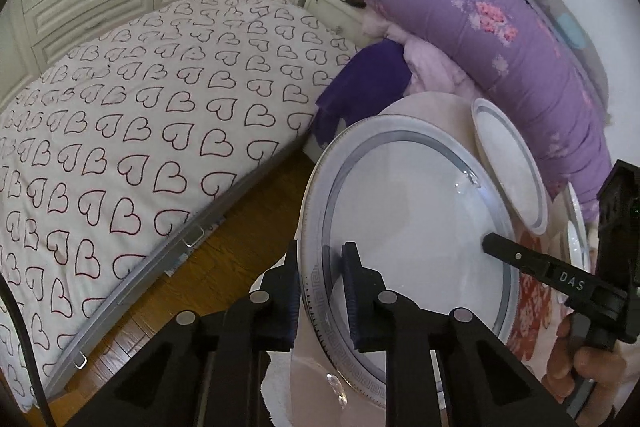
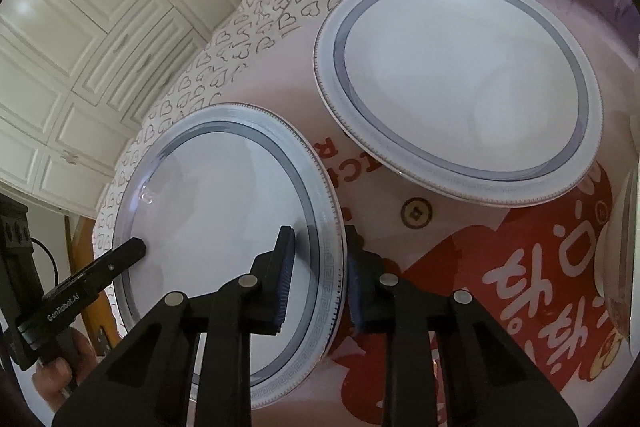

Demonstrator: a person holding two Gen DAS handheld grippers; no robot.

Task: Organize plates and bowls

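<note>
A large white plate [image 1: 400, 207] with a grey ring and a key-pattern rim lies on the pink printed table cover [image 2: 480, 267]. My left gripper [image 1: 320, 303] is shut on the plate's left rim, one pad above and one below. On the opposite side my right gripper [image 2: 320, 271] is shut on the rim of this same plate [image 2: 220, 207]. In each wrist view, one finger of the other gripper rests on the plate's surface. A second grey-ringed plate [image 2: 460, 87] sits just behind, apart from both grippers.
More white dishes [image 2: 620, 247] stand at the table's right edge. A bed with a heart-print cover [image 1: 120, 127] lies to the left across a strip of wooden floor [image 1: 240, 227]. A rolled purple quilt [image 1: 500, 27] is behind the table. A person's hand [image 1: 580, 367] holds the right gripper.
</note>
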